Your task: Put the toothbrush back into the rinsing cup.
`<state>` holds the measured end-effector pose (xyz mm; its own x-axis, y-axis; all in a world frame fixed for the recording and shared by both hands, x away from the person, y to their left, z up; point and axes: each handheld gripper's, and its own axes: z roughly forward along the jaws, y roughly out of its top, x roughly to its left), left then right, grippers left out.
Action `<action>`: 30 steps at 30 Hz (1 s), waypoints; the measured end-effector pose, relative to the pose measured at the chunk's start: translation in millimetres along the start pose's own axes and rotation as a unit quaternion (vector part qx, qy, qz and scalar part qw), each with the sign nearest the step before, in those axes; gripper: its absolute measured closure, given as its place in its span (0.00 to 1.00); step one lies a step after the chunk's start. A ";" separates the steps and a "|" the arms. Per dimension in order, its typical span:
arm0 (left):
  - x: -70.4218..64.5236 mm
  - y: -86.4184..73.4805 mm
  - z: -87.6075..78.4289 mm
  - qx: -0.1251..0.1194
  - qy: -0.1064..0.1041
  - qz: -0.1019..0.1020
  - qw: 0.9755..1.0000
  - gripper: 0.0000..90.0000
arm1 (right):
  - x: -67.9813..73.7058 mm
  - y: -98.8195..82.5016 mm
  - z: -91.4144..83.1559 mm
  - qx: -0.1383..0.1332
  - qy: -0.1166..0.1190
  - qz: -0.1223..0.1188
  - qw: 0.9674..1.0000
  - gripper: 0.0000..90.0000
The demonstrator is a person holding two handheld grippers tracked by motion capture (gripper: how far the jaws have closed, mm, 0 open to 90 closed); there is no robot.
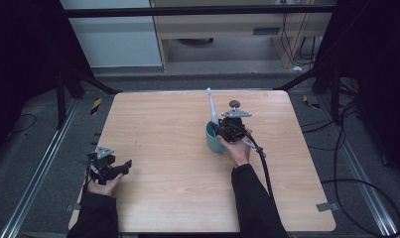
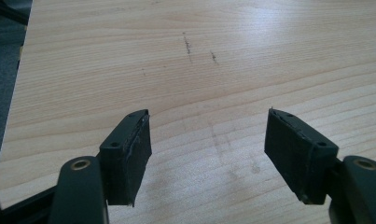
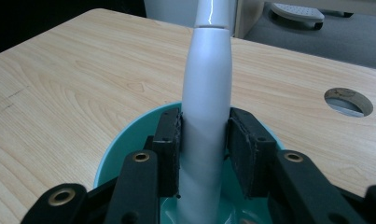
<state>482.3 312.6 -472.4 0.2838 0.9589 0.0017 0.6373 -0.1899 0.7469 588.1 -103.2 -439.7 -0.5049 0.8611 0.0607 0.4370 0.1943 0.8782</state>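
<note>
A teal cup (image 1: 212, 141) stands on the wooden table (image 1: 163, 124), right of the middle. A white toothbrush (image 1: 212, 105) stands in it, leaning slightly away from me. My right gripper (image 1: 224, 130) reaches over the cup's near rim and is shut on the toothbrush. In the right gripper view the two pads (image 3: 169, 140) press both sides of the toothbrush's white handle (image 3: 208, 74) inside the cup (image 3: 114, 158); my right gripper (image 3: 204, 140) hides the cup's bottom. My left gripper (image 1: 122, 167) rests at the table's front left, open and empty (image 2: 206, 140).
A round cable hole (image 3: 348, 101) is cut in the table beyond the cup. The right gripper's black cable (image 1: 265, 171) trails toward the front edge. Bare wood with faint pencil marks (image 2: 188, 44) lies ahead of the left gripper. Dark floor surrounds the table.
</note>
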 end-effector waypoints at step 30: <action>-1.4 1.3 -6.3 -0.019 -0.005 0.001 1.000 0.42 | -24.5 -31.0 -118.6 -0.035 -0.034 0.031 0.998 0.21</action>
